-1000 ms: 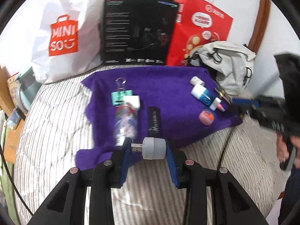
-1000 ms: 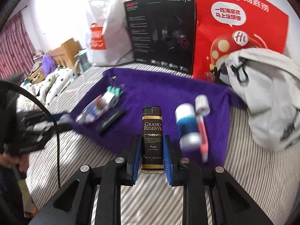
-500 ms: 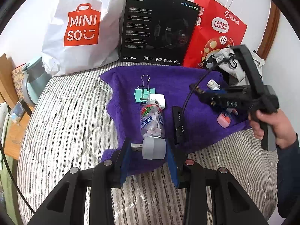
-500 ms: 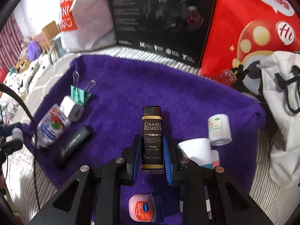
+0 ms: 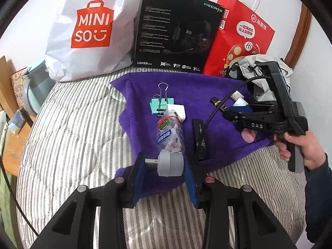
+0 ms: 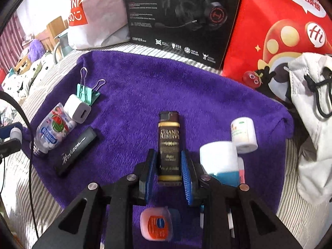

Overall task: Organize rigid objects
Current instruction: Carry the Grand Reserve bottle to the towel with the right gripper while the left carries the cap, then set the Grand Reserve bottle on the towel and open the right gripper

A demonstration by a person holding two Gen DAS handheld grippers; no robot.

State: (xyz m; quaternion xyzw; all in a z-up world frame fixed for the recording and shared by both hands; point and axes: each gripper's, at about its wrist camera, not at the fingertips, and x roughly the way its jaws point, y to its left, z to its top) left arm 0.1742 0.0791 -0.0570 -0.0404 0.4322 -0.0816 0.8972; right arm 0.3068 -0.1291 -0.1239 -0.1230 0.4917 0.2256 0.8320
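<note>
My left gripper (image 5: 166,161) is shut on a grey USB adapter (image 5: 170,164), held over the near edge of the purple cloth (image 5: 207,91). Just beyond it lie a candy bottle (image 5: 170,132), a white charger cube (image 5: 178,111), a mint binder clip (image 5: 160,103) and a black "Horizon" lighter (image 5: 200,139). My right gripper (image 6: 169,155) is shut on a brown "Grand Reserve" lighter (image 6: 169,143), low over the middle of the purple cloth (image 6: 145,87). Beside it are a white-capped blue bottle (image 6: 220,159), a small white jar (image 6: 243,134) and a Vaseline pot (image 6: 156,225).
A white Miniso bag (image 5: 89,29), a black headset box (image 5: 176,31) and a red paper bag (image 5: 244,39) stand along the back wall. A grey-white backpack (image 6: 313,124) lies at the cloth's right edge. A hand (image 5: 300,147) holds the right gripper's handle. Striped bedding (image 5: 72,124) surrounds the cloth.
My right gripper has come forward and down over the cloth with the brown lighter, closer to the bottle and jar. The left gripper has barely moved and still holds the adapter.
</note>
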